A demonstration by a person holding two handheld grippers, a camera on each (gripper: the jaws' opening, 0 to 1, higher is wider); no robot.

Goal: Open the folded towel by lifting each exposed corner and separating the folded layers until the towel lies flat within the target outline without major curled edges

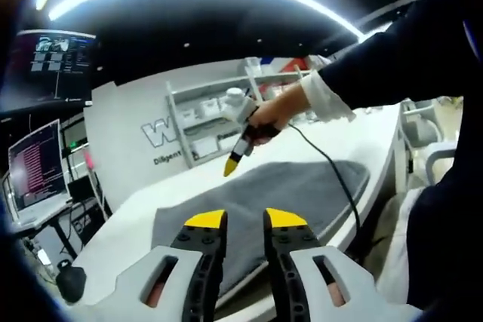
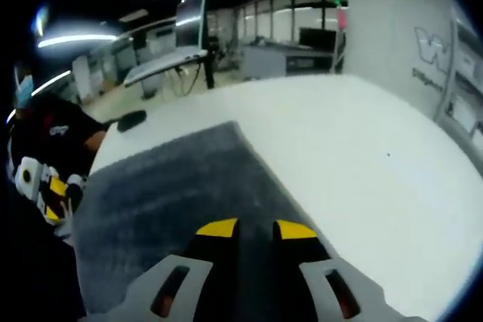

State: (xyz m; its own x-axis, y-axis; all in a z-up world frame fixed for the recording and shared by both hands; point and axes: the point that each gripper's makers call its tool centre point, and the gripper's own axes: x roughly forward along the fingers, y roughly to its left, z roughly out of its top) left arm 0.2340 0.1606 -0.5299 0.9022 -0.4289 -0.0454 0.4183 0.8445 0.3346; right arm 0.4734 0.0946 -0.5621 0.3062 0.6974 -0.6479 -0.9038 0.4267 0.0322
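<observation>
Left gripper [image 1: 246,219] jaws slightly apart, hovering above grey towel [image 1: 302,186] near edge. Towel spread on white table [image 1: 136,224]. Right gripper [image 2: 255,228] jaws slightly apart above towel, gripping nothing.

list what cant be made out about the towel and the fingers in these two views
- Left gripper view: the towel's near edge sits behind the left gripper.
- Right gripper view: the right gripper covers the towel's near part.
- Left gripper view: the right gripper's finger gap is too small to read.
</observation>
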